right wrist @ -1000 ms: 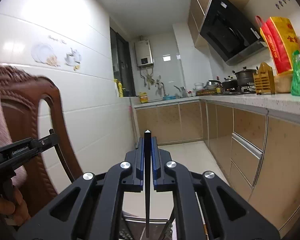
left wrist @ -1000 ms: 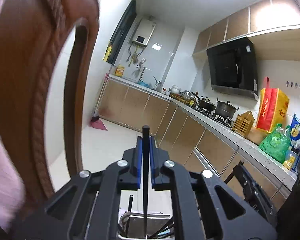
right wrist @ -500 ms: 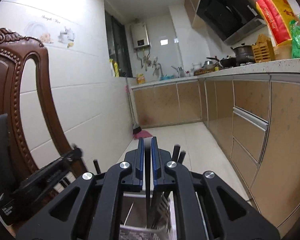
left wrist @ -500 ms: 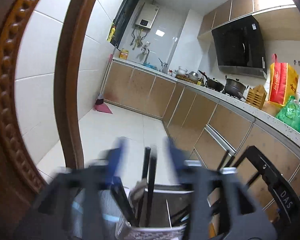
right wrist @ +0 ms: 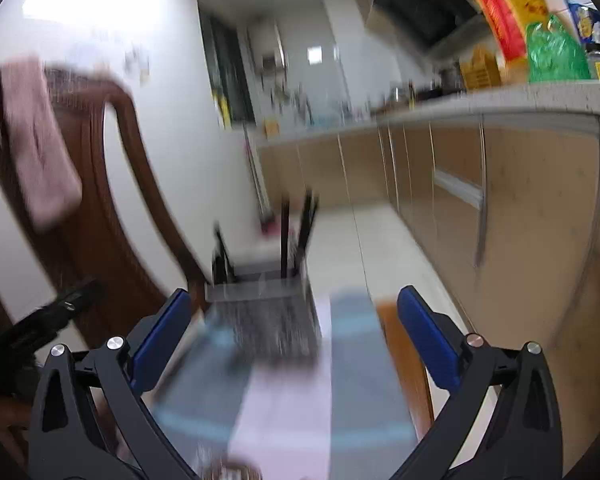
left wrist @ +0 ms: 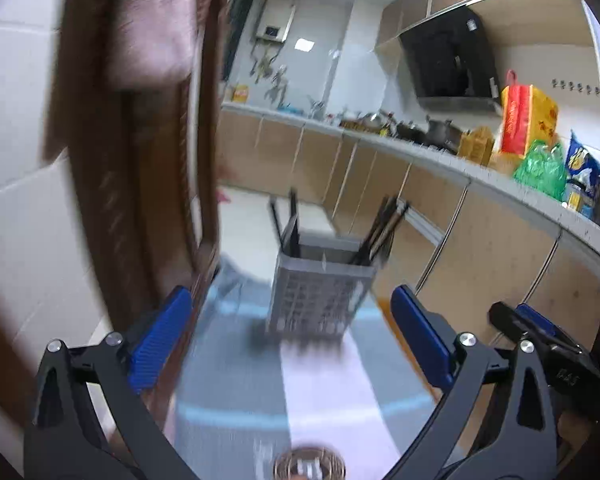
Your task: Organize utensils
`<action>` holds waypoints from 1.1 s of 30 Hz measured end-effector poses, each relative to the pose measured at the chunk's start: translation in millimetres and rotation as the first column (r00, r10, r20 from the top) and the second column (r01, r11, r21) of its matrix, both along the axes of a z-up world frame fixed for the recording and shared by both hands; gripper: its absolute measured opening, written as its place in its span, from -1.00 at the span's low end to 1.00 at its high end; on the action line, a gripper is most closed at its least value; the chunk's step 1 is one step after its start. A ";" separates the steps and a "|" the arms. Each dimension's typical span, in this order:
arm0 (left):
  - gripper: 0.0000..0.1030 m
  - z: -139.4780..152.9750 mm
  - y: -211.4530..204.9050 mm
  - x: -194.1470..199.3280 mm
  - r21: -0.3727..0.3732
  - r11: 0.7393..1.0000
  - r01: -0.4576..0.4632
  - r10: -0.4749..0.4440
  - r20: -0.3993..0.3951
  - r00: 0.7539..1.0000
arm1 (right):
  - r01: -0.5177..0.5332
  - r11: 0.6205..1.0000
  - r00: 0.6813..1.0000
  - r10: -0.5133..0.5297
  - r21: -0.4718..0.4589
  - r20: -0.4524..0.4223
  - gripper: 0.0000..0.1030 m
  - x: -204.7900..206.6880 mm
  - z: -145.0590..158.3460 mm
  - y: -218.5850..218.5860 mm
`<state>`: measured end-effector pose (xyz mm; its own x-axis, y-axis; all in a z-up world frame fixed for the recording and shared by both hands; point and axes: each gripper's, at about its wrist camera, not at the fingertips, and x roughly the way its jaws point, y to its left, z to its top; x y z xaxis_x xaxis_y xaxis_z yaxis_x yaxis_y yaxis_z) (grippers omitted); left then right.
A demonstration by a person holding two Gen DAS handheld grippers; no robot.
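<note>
A grey mesh utensil basket (left wrist: 320,300) stands on a striped cloth and holds black chopsticks (left wrist: 384,224) in its right section and more (left wrist: 294,220) in its left. My left gripper (left wrist: 290,294) is short of the basket, its jaws opening wide, with nothing between the blue pads (left wrist: 160,332). The right wrist view shows the same basket (right wrist: 264,320) and chopsticks (right wrist: 286,236) ahead. My right gripper (right wrist: 294,294) is also opening, with nothing between its pads. Both views are motion-blurred.
A carved wooden chair (left wrist: 140,160) stands close on the left, with a pink towel (right wrist: 36,140) over its back. The table's striped cloth (left wrist: 320,392) runs toward me, with a round metal object (left wrist: 308,464) at its near edge. Kitchen cabinets and a cluttered counter (left wrist: 500,176) line the right.
Both grippers were shut on a black chopstick above the basket. Both have let go and opened wide. They have drawn back and down, so the basket now sits farther ahead.
</note>
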<state>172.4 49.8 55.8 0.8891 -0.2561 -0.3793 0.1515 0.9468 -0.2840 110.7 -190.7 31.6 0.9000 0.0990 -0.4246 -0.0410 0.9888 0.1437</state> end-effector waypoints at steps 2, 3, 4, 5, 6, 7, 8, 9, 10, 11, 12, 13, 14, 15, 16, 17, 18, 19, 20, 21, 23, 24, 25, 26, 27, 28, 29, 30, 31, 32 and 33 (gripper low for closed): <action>0.93 -14.8 -1.8 -14.9 -0.004 1.000 -0.020 0.020 -0.033 0.999 | -0.002 1.000 0.999 0.001 -0.030 -0.032 0.94 -15.2 -14.5 6.0; 0.93 -22.8 -4.2 -18.8 0.000 1.000 -0.022 0.022 -0.057 0.998 | 0.017 0.999 0.998 -0.020 -0.045 -0.053 0.94 -21.5 -22.7 9.5; 0.93 -33.7 2.2 -26.2 0.019 1.000 -0.022 0.024 -0.083 0.996 | 0.024 0.998 0.996 -0.028 -0.053 -0.081 0.94 -24.2 -29.0 12.6; 0.93 -41.7 -1.4 -26.1 0.041 0.999 -0.023 0.028 -0.112 0.993 | 0.024 0.998 0.994 -0.030 -0.057 -0.102 0.94 -24.9 -32.9 14.3; 0.93 -51.7 -6.2 -24.3 0.061 0.998 -0.019 0.028 -0.149 0.988 | 0.023 0.998 0.991 -0.030 -0.058 -0.131 0.94 -26.0 -38.3 16.2; 0.93 -57.9 -7.5 -22.3 0.071 0.997 -0.015 0.026 -0.167 0.986 | 0.024 0.998 0.986 -0.033 -0.056 -0.165 0.94 -26.7 -43.8 18.5; 0.93 -62.2 -10.4 -20.5 0.081 0.997 -0.012 0.027 -0.176 0.984 | 0.025 0.998 0.981 -0.034 -0.052 -0.190 0.94 -26.7 -47.9 19.7; 0.93 -68.1 -13.1 -20.0 0.097 0.995 -0.015 0.033 -0.185 0.982 | 0.022 0.999 0.979 -0.030 -0.043 -0.199 0.94 -27.3 -51.1 20.9; 0.93 -71.2 -14.3 -19.2 0.103 0.994 -0.024 0.044 -0.195 0.980 | 0.022 0.999 0.980 -0.030 -0.047 -0.197 0.94 -27.7 -51.9 22.5; 0.93 -70.9 -15.0 -16.4 0.101 0.994 -0.029 0.049 -0.201 0.978 | 0.020 0.998 0.980 -0.033 -0.067 -0.197 0.94 -28.0 -53.9 25.3; 0.93 -71.1 -15.2 -17.0 0.100 0.995 -0.031 0.050 -0.201 0.978 | 0.014 0.997 0.979 -0.030 -0.079 -0.200 0.94 -27.2 -54.5 27.3; 0.93 -68.8 -17.9 -16.5 0.106 0.994 -0.031 0.052 -0.198 0.979 | 0.008 0.997 0.979 -0.024 -0.080 -0.202 0.94 -28.4 -56.1 28.2; 0.93 -68.0 -18.8 -18.1 0.121 0.992 -0.032 0.055 -0.194 0.979 | 0.007 0.997 0.978 -0.023 -0.076 -0.206 0.94 -27.6 -56.2 27.7; 0.93 -67.2 -19.0 -20.5 0.132 0.991 -0.031 0.056 -0.191 0.980 | 0.005 0.998 0.977 -0.020 -0.070 -0.212 0.94 -27.6 -56.7 27.1; 0.93 -66.5 -18.9 -21.1 0.132 0.991 -0.032 0.056 -0.189 0.980 | 0.001 0.998 0.977 -0.015 -0.063 -0.213 0.94 -29.0 -58.4 26.8; 0.93 -64.9 -18.7 -23.3 0.128 0.991 -0.030 0.053 -0.186 0.981 | 0.000 0.998 0.977 -0.014 -0.063 -0.212 0.94 -28.7 -57.9 27.0; 0.93 -63.1 -18.7 -24.8 0.124 0.992 -0.025 0.048 -0.183 0.982 | 0.001 0.998 0.977 -0.016 -0.067 -0.213 0.94 -28.9 -58.6 26.7; 0.93 -61.9 -19.3 -23.6 0.122 0.992 -0.025 0.047 -0.183 0.982 | 0.000 0.998 0.976 -0.015 -0.069 -0.216 0.94 -26.4 -58.7 26.4; 0.93 -60.8 -19.8 -23.0 0.123 0.992 -0.023 0.045 -0.183 0.982 | 0.004 0.998 0.976 -0.019 -0.070 -0.218 0.94 -26.2 -59.4 25.3; 0.93 -60.6 -20.3 -22.9 0.125 0.992 -0.020 0.043 -0.183 0.982 | 0.008 0.997 0.975 -0.023 -0.070 -0.220 0.94 -25.4 -59.3 24.4; 0.93 -59.6 -21.5 -20.5 0.126 0.992 -0.020 0.043 -0.183 0.982 | 0.009 0.998 0.976 -0.023 -0.064 -0.218 0.94 -25.2 -60.1 23.5; 0.93 -59.7 -22.1 -20.2 0.131 0.991 -0.021 0.044 -0.182 0.982 | 0.009 0.997 0.976 -0.025 -0.072 -0.214 0.94 -25.0 -60.4 24.3; 0.93 -59.1 -22.5 -19.6 0.135 0.991 -0.021 0.045 -0.181 0.982 | 0.010 0.997 0.977 -0.026 -0.078 -0.209 0.94 -25.3 -60.6 25.0; 0.93 -59.1 -23.5 -19.8 0.140 0.990 -0.020 0.045 -0.181 0.982 | 0.010 0.997 0.978 -0.027 -0.080 -0.207 0.94 -25.6 -61.1 24.8; 0.93 -59.7 -24.2 -19.7 0.143 0.990 -0.017 0.044 -0.183 0.982 | 0.012 0.996 0.978 -0.029 -0.083 -0.207 0.94 -25.7 -61.5 24.6; 0.93 -60.2 -24.7 -19.4 0.145 0.989 -0.012 0.039 -0.186 0.982 | 0.012 0.996 0.978 -0.030 -0.086 -0.207 0.94 -25.6 -62.1 24.5; 0.93 -60.1 -25.2 -19.7 0.147 0.989 -0.008 0.036 -0.184 0.982 | 0.013 0.996 0.978 -0.031 -0.089 -0.207 0.94 -25.6 -62.2 24.0; 0.93 -59.7 -25.2 -19.9 0.149 0.989 -0.008 0.035 -0.182 0.983 | 0.015 0.996 0.978 -0.033 -0.089 -0.205 0.94 -25.8 -62.1 23.2; 0.93 -59.1 -25.2 -20.2 0.150 0.989 -0.008 0.035 -0.179 0.983 | 0.017 0.996 0.979 -0.035 -0.088 -0.202 0.94 -25.9 -61.9 22.4; 0.93 -59.0 -24.7 -19.7 0.148 0.989 -0.008 0.034 -0.178 0.983 | 0.017 0.996 0.979 -0.035 -0.088 -0.202 0.94 -25.9 -61.9 22.4; 0.93 -58.9 -24.2 -19.4 0.145 0.989 -0.008 0.034 -0.178 0.983 | 0.017 0.996 0.979 -0.034 -0.087 -0.202 0.94 -26.0 -61.6 21.6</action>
